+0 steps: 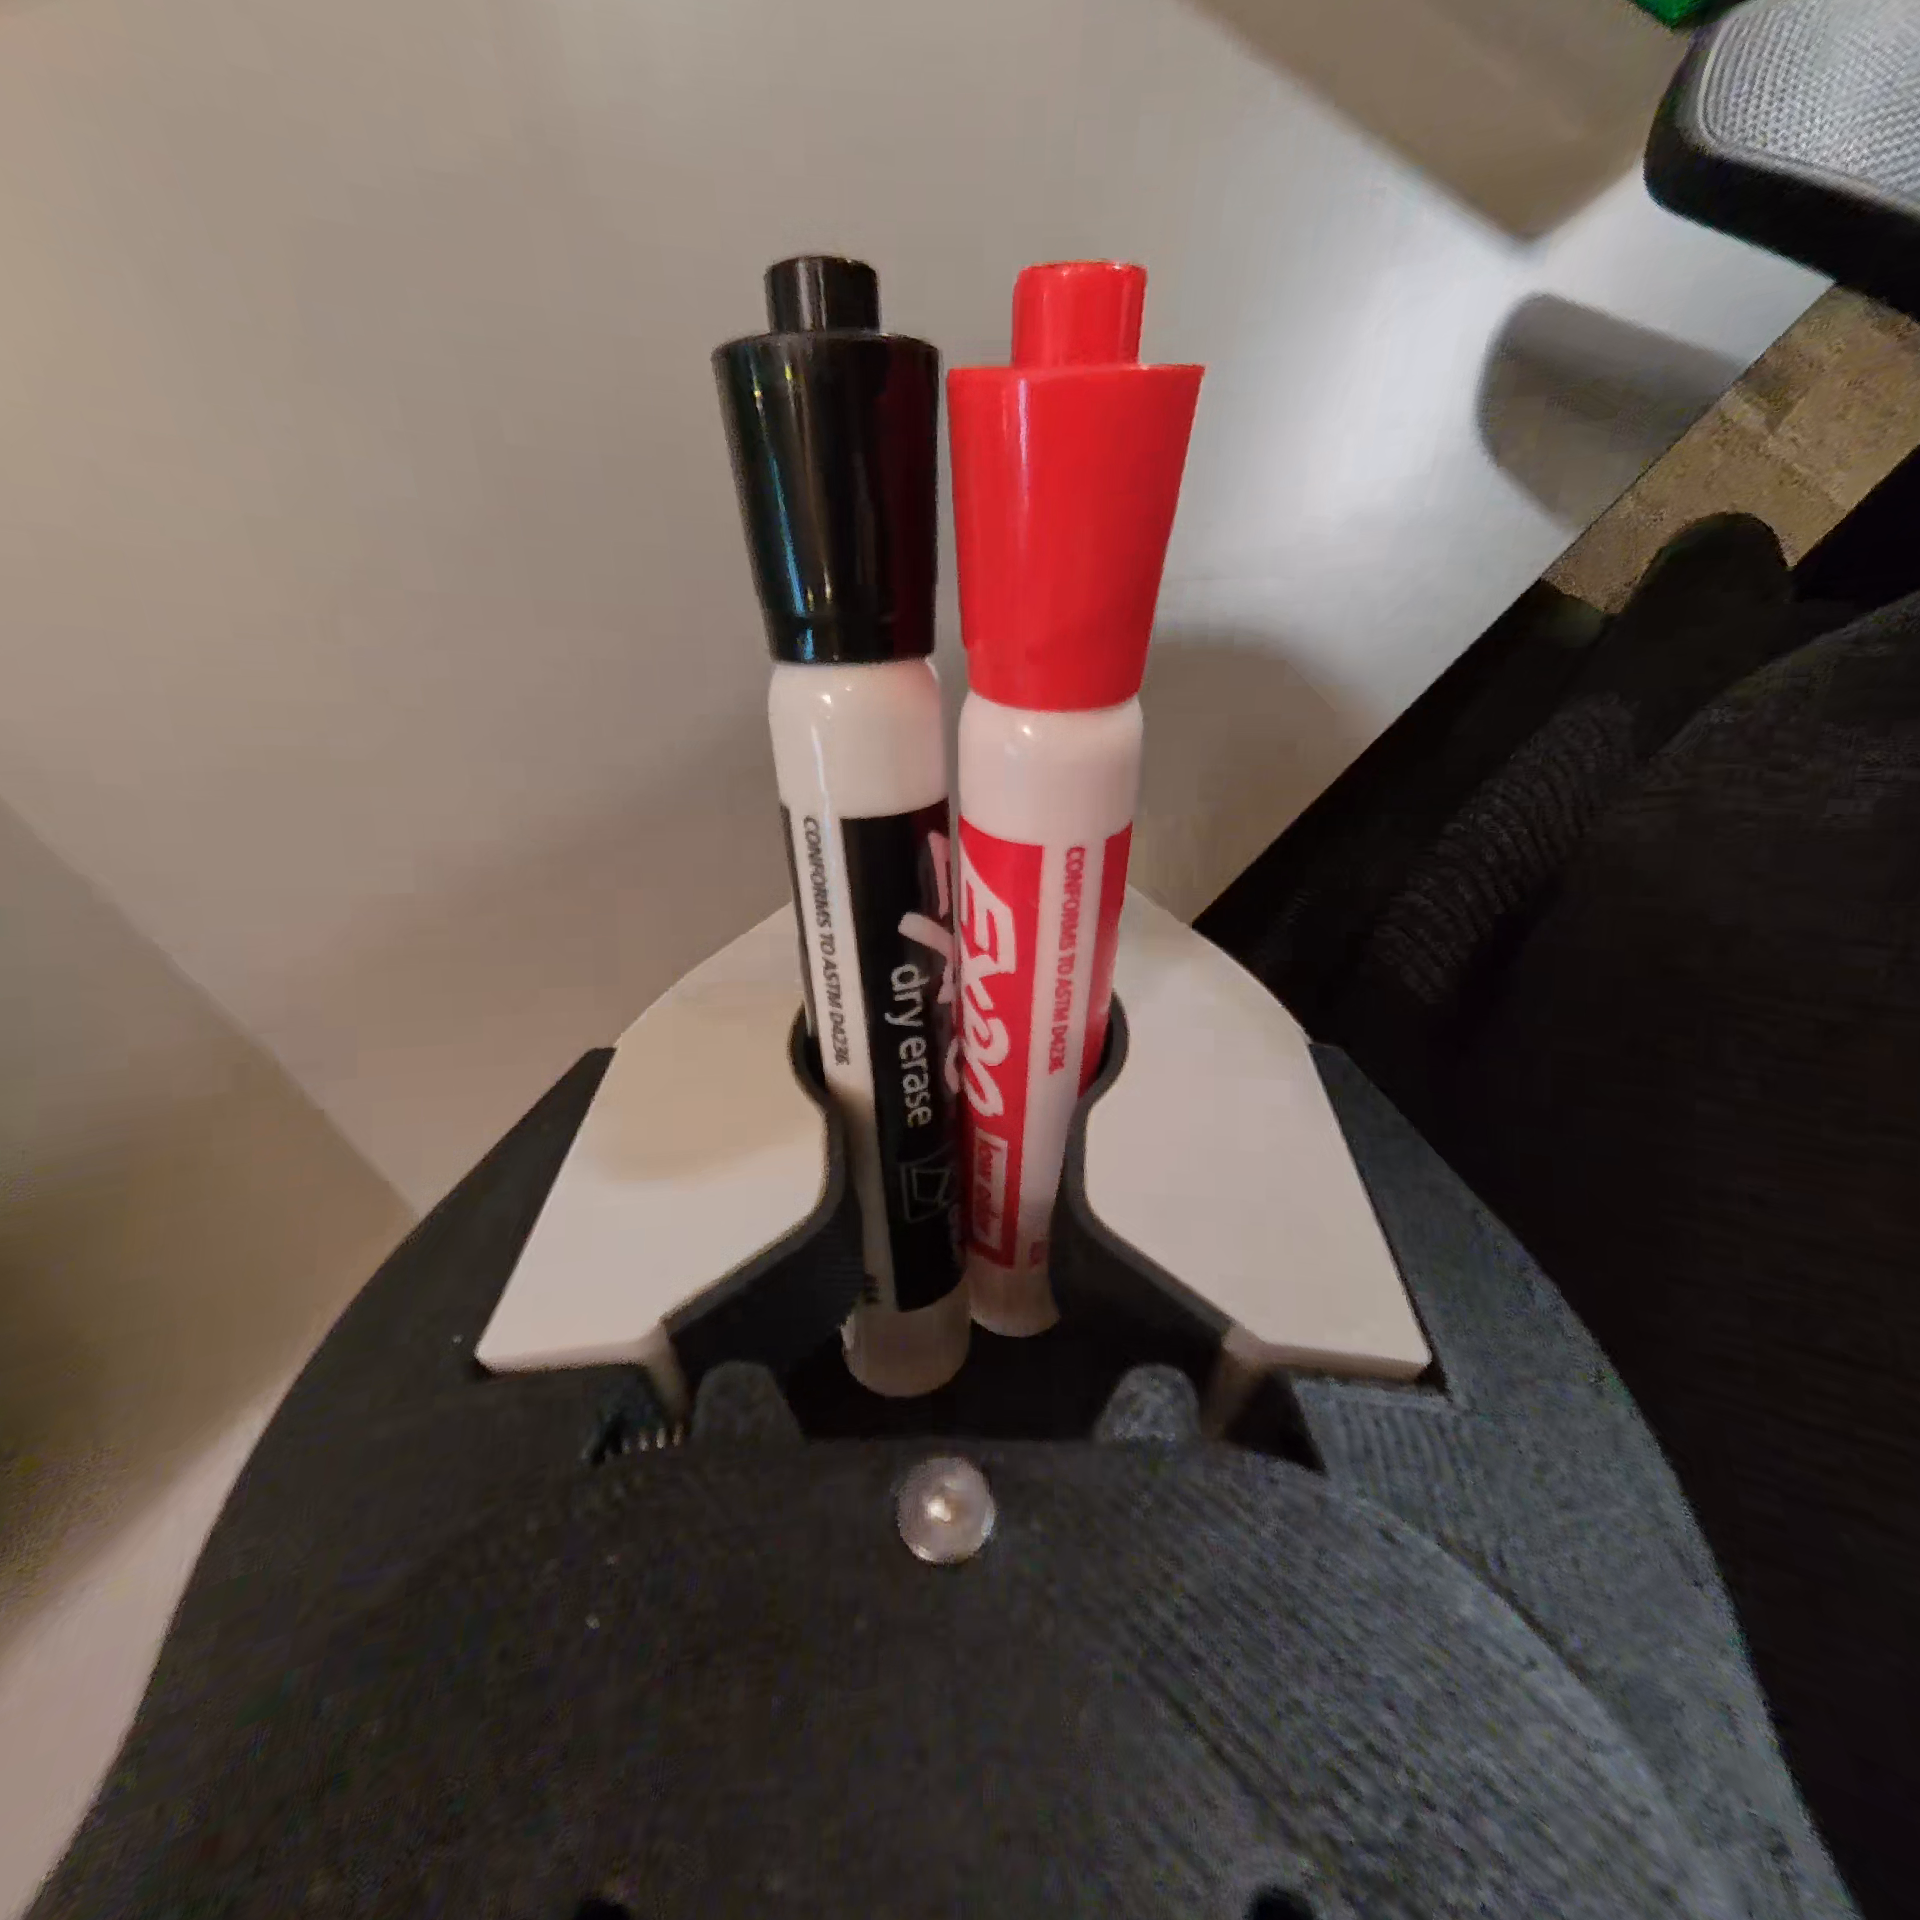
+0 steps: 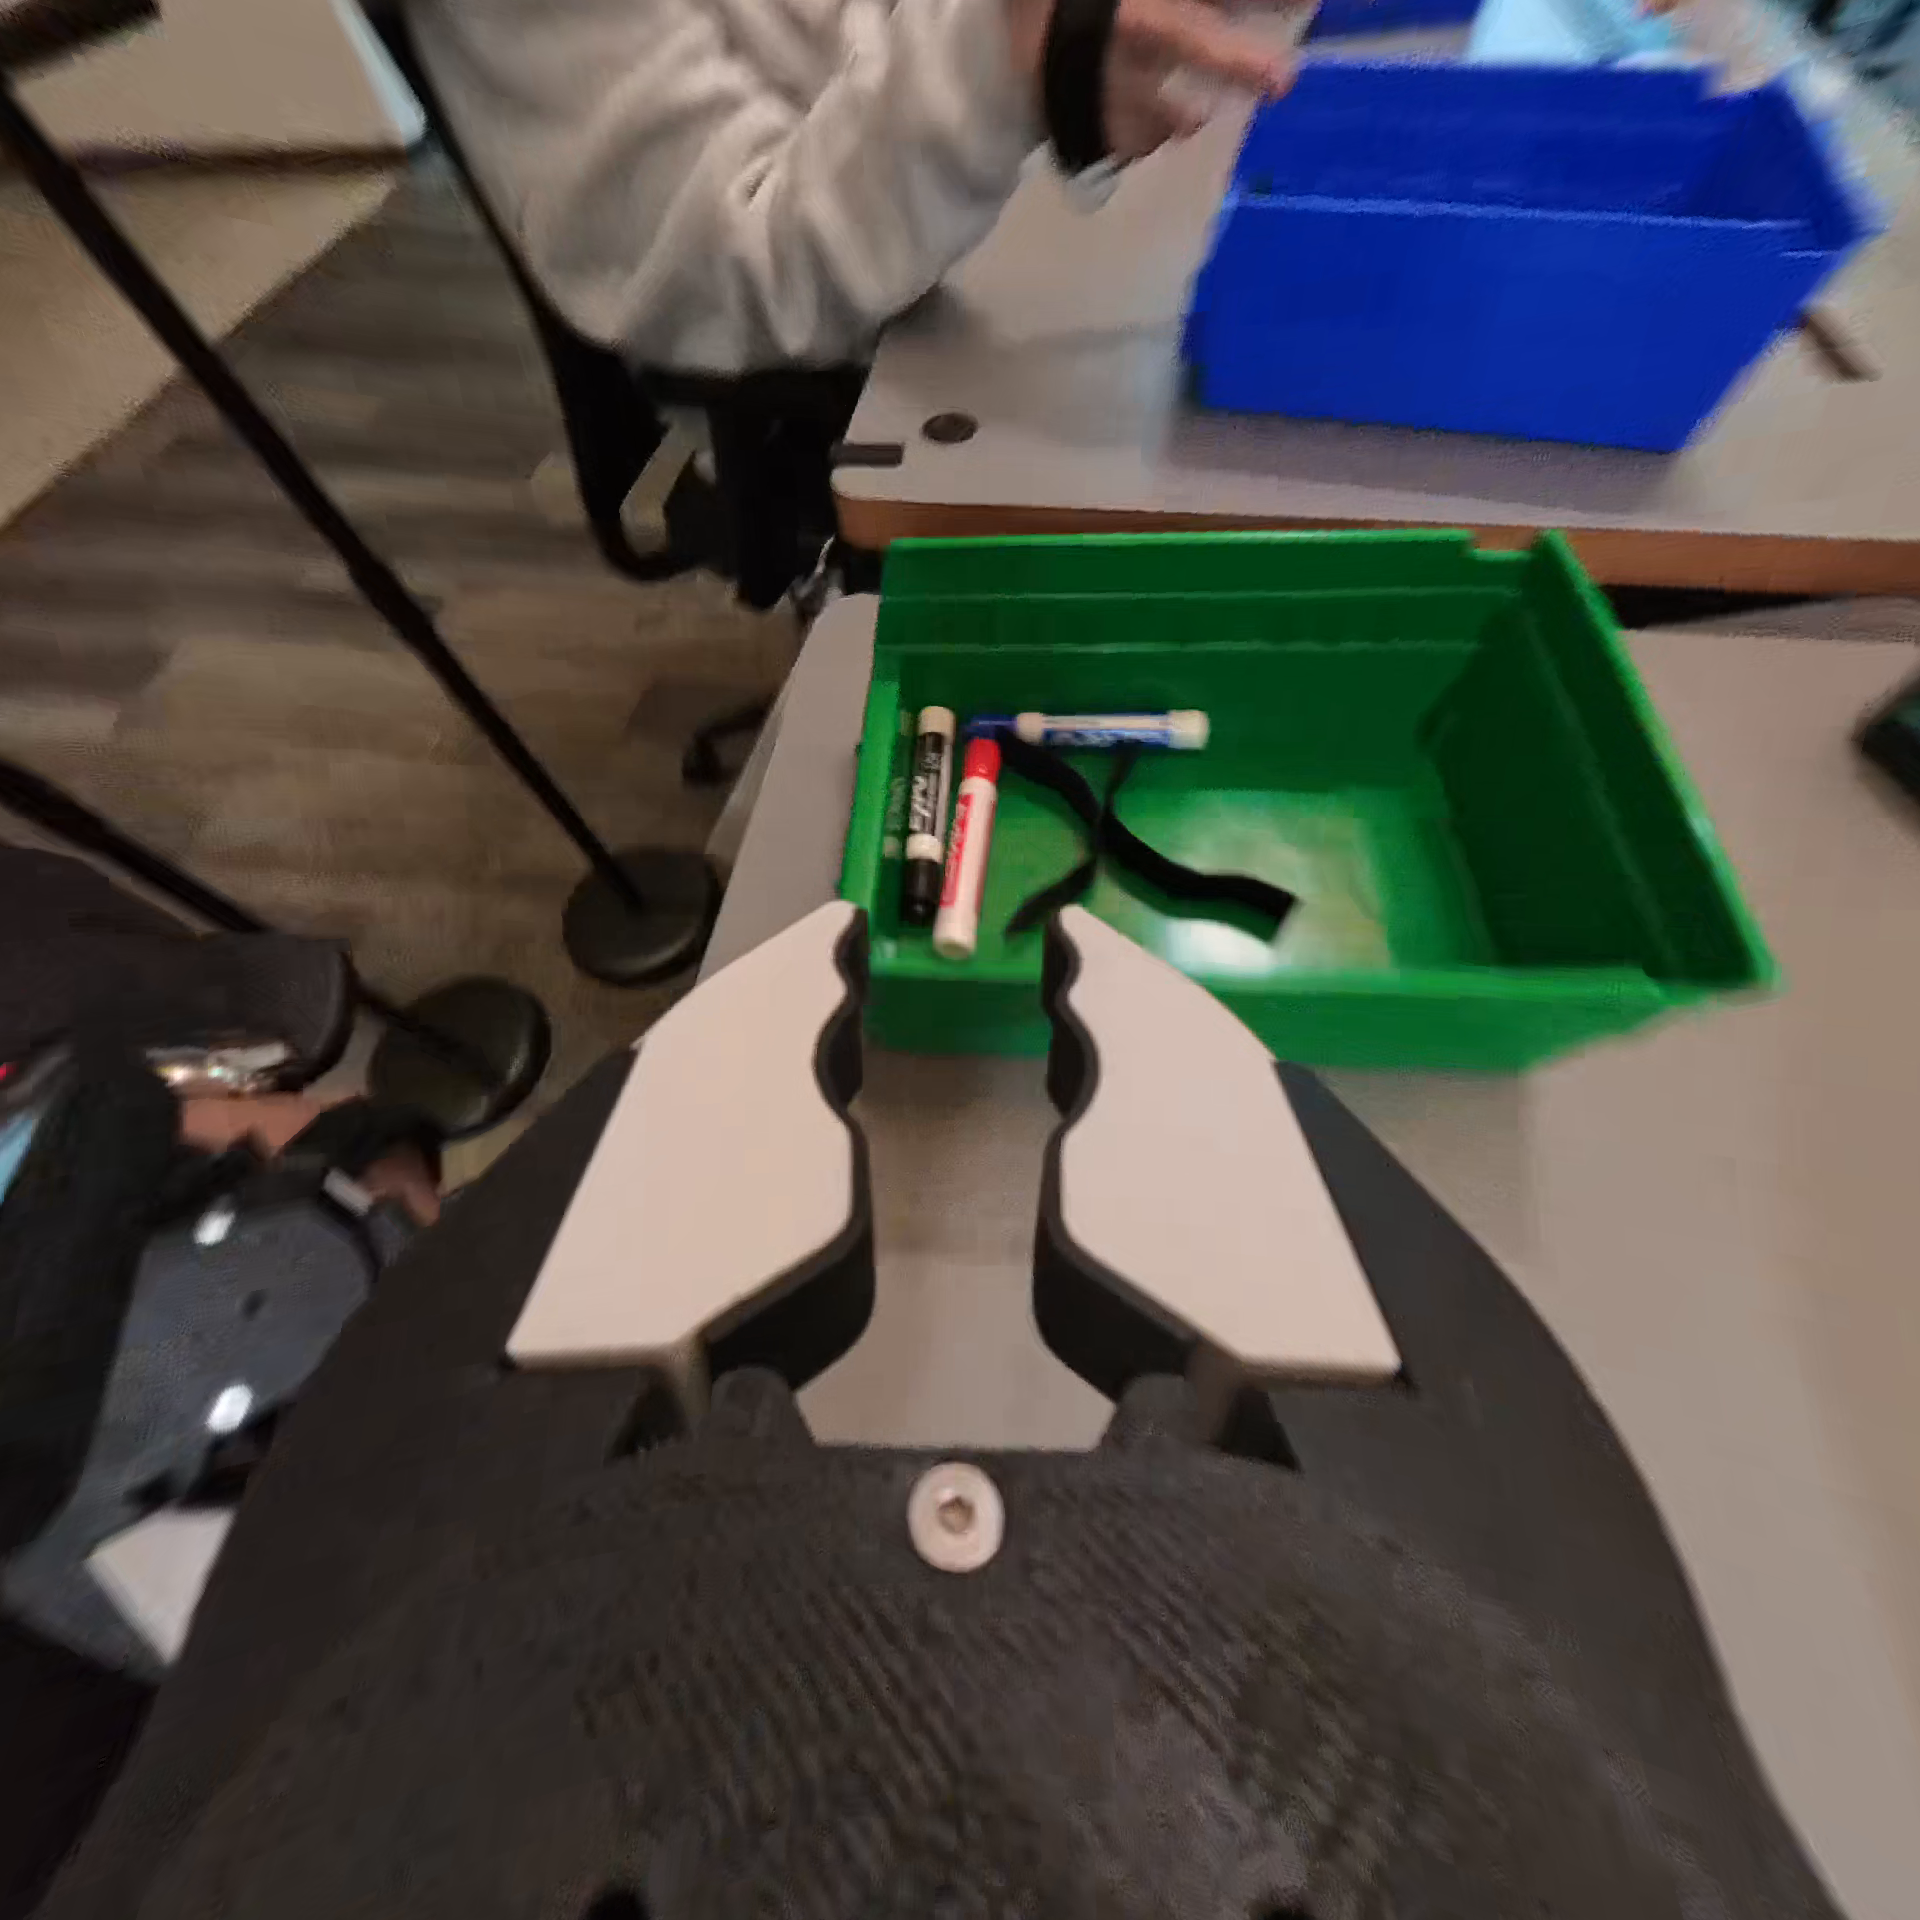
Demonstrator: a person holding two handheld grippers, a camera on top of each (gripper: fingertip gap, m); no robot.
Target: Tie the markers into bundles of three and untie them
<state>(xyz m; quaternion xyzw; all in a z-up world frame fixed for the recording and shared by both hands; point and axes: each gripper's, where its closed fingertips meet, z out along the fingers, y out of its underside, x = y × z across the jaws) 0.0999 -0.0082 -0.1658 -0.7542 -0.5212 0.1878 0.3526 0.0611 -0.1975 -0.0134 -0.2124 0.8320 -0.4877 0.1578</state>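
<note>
Our left tool clenches two light, slick plastic markers, black-capped and red-capped, at mid-barrel; our right tool hangs released near the green plastic bin.

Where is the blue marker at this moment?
In the right wrist view, the blue marker lies in the green bin, along its far wall, just beyond the black marker, the red marker and a black strap.

two capped white-barrelled dry-erase markers, a black-capped one and a red-capped one, stand side by side, touching, caps pointing away, clamped between the pale fingers of the left gripper. the black marker sits left of the red.
</note>
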